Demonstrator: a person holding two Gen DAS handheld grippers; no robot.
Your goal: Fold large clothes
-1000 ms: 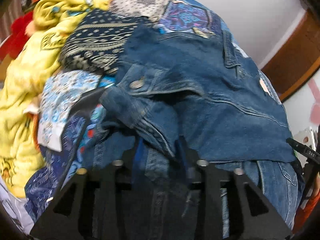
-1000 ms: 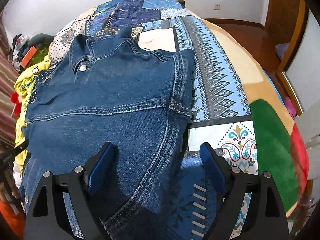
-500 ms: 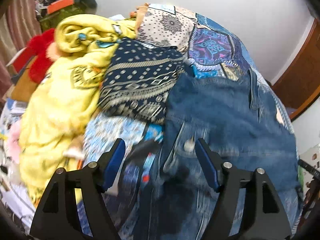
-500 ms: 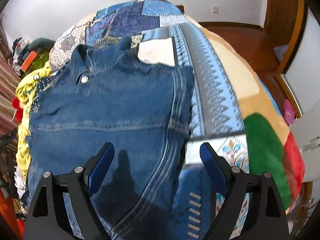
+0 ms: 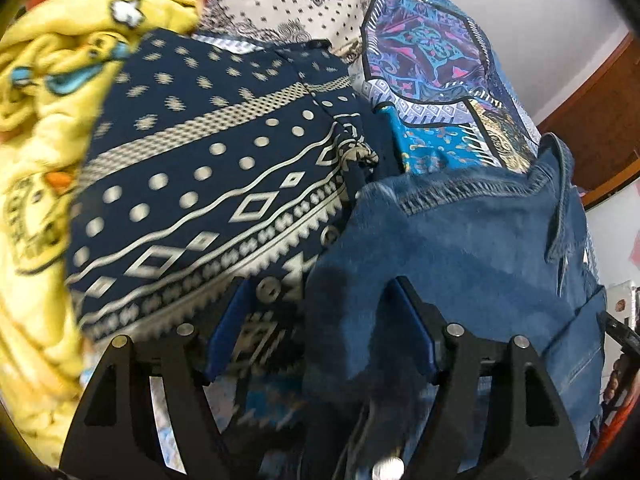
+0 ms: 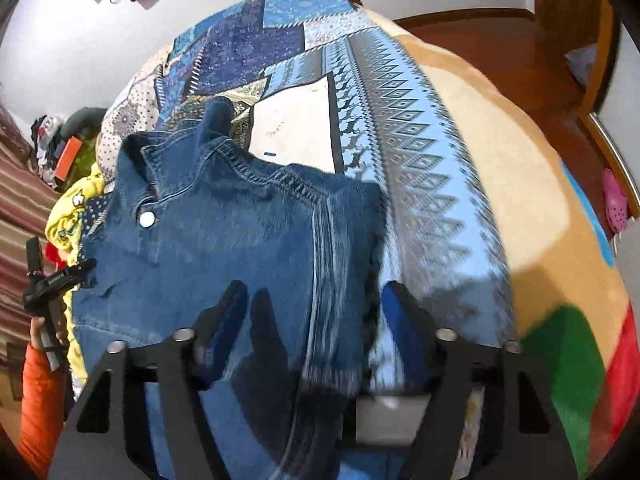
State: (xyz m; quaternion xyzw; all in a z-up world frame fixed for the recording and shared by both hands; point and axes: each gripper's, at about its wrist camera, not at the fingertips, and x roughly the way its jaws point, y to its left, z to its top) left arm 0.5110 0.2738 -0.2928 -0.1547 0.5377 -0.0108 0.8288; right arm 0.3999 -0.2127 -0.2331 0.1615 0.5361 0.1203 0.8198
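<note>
Two claws at work | denim jacket (image 6: 240, 240) spread on patchwork bedspread (image 6: 420, 140) | right gripper (image 6: 312, 320) closing over its 3 o'clock edge, not yet pinching; left gripper (image 5: 320, 320) released astride the 9 o'clock edge | step: gripping sides; next: pinch both, fold inward

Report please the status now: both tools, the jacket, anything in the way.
Left tool open over the denim jacket's edge. Right tool closing, jacket's side edge between its pads, no grip yet. Jacket spread flat on the quilt. Navy patterned garment lies against the jacket's left edge.
</note>
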